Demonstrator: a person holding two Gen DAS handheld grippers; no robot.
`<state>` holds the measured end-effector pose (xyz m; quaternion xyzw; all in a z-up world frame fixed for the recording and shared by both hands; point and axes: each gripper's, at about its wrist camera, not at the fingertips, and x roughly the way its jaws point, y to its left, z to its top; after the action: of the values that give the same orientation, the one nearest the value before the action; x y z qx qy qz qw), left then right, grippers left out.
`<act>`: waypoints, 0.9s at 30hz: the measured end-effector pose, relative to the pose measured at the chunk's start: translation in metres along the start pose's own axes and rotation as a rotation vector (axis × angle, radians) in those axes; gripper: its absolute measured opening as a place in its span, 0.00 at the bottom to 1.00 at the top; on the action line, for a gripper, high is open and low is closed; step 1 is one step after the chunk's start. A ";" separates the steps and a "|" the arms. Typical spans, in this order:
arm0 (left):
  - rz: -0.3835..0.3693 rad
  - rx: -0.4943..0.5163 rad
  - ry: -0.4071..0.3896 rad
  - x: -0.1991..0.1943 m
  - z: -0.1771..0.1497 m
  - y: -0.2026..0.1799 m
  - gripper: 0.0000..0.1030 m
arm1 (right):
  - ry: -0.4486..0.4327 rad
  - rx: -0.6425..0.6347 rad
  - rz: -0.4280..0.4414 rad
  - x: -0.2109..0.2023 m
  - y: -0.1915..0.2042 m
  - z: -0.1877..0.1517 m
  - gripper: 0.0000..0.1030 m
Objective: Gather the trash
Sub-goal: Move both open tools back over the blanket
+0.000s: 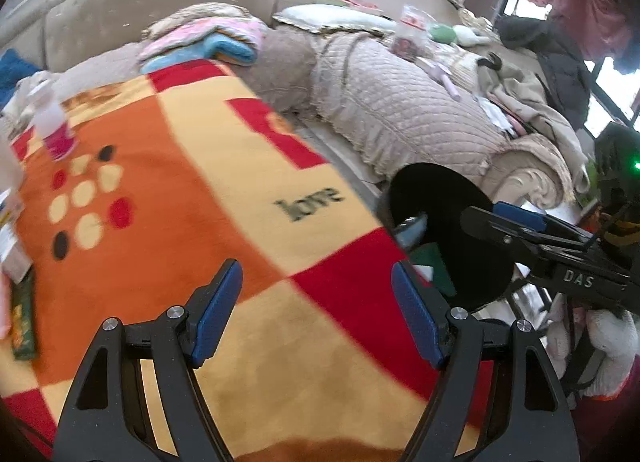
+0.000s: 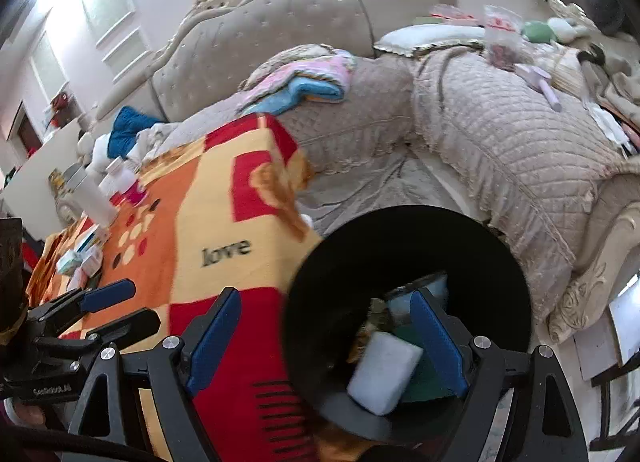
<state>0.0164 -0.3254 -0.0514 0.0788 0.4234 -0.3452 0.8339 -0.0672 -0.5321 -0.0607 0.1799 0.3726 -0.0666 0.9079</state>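
A black round trash bin (image 2: 400,258) stands beside the blanket-covered table (image 2: 224,221). Inside it lie a pale blue-white packet (image 2: 384,374), a green packet (image 2: 424,378) and other wrappers. My right gripper (image 2: 336,338) is open and empty, one finger over the bin and one over the table edge. My left gripper (image 1: 316,314) is open and empty over the blanket (image 1: 200,221). A green snack packet (image 1: 22,314) and small boxes (image 1: 12,246) lie at the table's left edge. The bin also shows in the left wrist view (image 1: 440,197), with the right gripper (image 1: 516,217) over it.
A bottle with a pink label (image 1: 52,125) and a white flask (image 2: 90,193) stand at the table's far end. A quilted beige sofa (image 2: 500,149) with folded cloths (image 2: 304,81), bags and clothing runs behind the table and bin. Floor lies between them.
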 end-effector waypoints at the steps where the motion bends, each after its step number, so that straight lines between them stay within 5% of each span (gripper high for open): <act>1: 0.013 -0.015 -0.006 -0.005 -0.003 0.008 0.74 | 0.000 -0.008 0.004 0.000 0.005 0.000 0.82; 27: 0.329 -0.368 -0.071 -0.099 -0.067 0.223 0.74 | 0.169 -0.285 0.231 0.064 0.192 -0.029 0.82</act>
<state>0.0762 -0.0792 -0.0540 -0.0184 0.4311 -0.1246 0.8935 0.0084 -0.3420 -0.0716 0.0959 0.4302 0.1067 0.8912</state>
